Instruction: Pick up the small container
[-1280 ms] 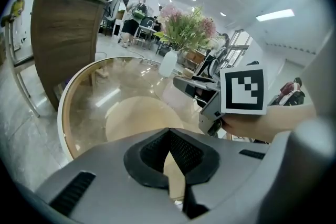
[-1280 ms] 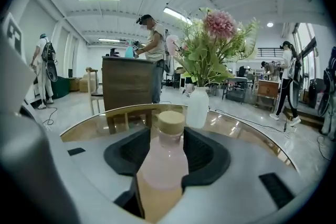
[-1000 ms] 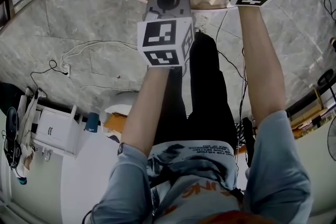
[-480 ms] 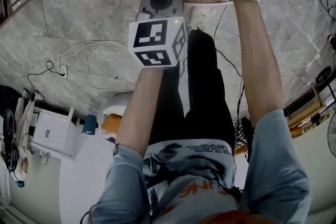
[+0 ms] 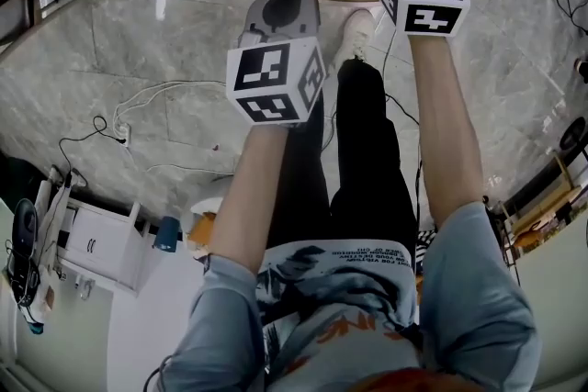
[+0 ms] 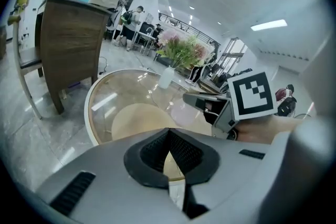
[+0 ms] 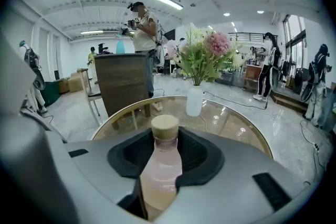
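Clamped in the right tongs at 6 o'clock of the right gripper view: one small container, pink with a tan cap, drawn back toward 6 o'clock in the head view since a second ago, to the edge of the one round glass surface, so pickup judged all but done. Pinched shut on nothing, at 8 o'clock of it: the left tongs, two tongs in all. Left standing beyond at 12 o'clock: one white vase of flowers, one wooden chair.
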`<state>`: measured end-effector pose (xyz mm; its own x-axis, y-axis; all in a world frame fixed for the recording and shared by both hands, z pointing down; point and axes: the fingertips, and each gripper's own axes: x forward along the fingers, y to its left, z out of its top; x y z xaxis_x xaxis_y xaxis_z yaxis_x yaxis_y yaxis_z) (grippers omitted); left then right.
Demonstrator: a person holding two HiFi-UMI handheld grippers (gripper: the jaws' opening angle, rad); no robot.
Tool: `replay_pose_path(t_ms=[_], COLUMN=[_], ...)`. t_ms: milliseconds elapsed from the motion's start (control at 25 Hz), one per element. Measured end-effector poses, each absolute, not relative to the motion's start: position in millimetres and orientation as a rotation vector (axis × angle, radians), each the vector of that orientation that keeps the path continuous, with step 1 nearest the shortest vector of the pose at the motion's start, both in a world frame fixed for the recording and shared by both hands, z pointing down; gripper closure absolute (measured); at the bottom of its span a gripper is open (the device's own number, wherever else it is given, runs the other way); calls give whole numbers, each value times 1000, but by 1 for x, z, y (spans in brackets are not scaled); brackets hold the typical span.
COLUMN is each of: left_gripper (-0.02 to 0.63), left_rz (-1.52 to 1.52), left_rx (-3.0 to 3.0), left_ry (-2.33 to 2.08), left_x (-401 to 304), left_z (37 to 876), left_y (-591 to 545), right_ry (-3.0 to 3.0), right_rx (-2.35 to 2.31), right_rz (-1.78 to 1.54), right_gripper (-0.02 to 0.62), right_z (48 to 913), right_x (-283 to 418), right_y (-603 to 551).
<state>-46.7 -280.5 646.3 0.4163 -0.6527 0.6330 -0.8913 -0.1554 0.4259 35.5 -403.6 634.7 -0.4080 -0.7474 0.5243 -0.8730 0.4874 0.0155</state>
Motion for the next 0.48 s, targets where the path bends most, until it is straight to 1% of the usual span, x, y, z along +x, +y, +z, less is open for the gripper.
replay_pose_path(t_ms=[280,480], left_gripper=[583,583], left_rz=[307,291], left_rx=[1977,2028], left_ry=[-1403,-1434], left_x=[-54,-66], left_z=[552,470], left_y=[-278,-281], right_ry=[-2304,-2331], right_rx=[1420,1451], right_rz=[303,305], right_gripper=[443,443], right_z=[537,460], right_x=[46,36], right_y=[-379,-371])
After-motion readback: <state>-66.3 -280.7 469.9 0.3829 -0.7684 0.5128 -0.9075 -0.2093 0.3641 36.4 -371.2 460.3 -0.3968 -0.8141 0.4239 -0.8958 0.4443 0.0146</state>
